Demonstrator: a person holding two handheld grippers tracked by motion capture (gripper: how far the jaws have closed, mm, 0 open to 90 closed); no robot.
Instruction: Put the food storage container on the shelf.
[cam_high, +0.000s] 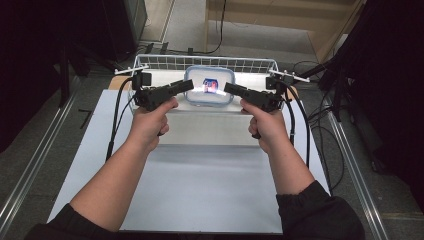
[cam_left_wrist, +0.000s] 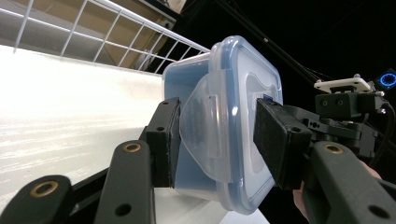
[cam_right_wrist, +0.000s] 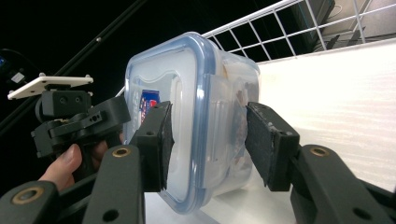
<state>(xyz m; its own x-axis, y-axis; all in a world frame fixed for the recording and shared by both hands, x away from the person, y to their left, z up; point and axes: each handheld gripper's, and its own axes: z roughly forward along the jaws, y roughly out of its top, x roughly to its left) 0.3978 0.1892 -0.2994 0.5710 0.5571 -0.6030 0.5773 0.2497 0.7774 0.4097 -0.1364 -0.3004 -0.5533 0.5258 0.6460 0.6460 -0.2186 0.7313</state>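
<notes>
Container (cam_high: 210, 85) contents — glare-washed, label (cam_high: 210, 84) too small to read

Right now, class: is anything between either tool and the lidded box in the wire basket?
Nothing visible. The left tool and right tool straddle the box at its side clips, jaws open around lid and wall. The basket rails lie behind it.

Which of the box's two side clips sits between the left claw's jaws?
The clip on the left end of the box as the high view shows it; the left claw straddles it, jaws open. The right claw straddles the opposite clip.
</notes>
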